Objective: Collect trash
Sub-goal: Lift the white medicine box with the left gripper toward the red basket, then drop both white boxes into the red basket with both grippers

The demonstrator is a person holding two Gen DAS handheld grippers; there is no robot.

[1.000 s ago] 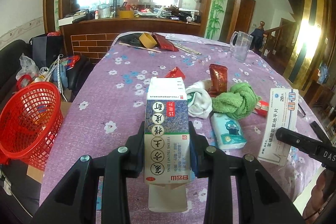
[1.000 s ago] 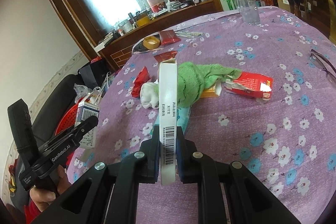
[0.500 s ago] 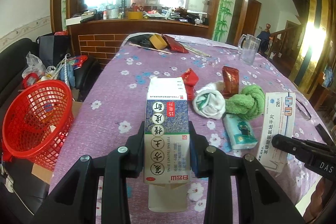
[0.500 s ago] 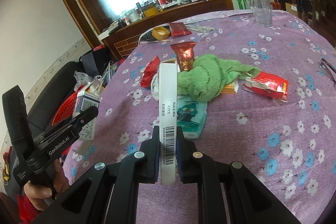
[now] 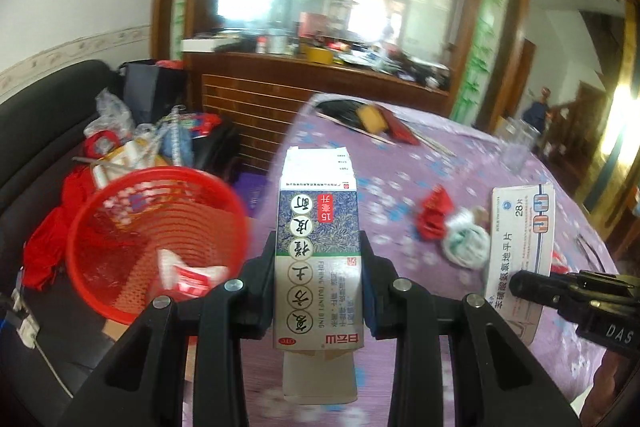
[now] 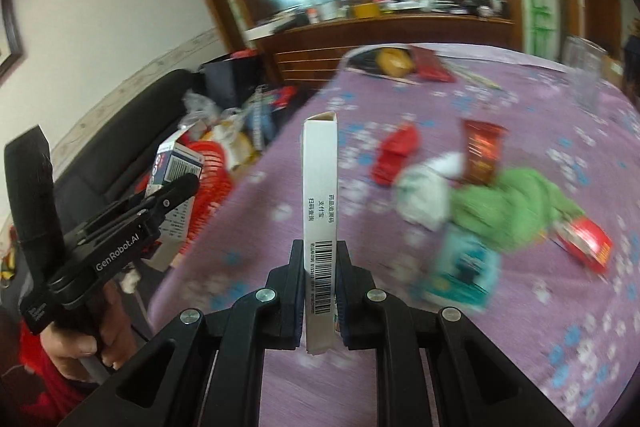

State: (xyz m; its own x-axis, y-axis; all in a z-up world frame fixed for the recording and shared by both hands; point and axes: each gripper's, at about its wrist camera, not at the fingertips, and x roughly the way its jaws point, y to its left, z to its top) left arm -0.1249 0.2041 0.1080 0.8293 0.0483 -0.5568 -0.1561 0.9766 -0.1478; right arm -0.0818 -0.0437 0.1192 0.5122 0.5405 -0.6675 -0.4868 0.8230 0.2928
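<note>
My left gripper is shut on a blue-and-white medicine box, held upright over the table's left edge. The red mesh basket stands to its left, below table level, with a wrapper inside. My right gripper is shut on a thin white pill box, held edge-on above the purple flowered tablecloth. That white box also shows in the left wrist view. The left gripper with its box shows in the right wrist view, near the basket.
On the table lie a red wrapper, a brown packet, a white cloth, a green towel, a teal tissue pack and a red box. A glass mug stands far right. A cluttered black sofa is on the left.
Both grippers have swung left with their boxes. The left one now is near the table's left edge, and the red basket is closer and nearer the middle of its view.
</note>
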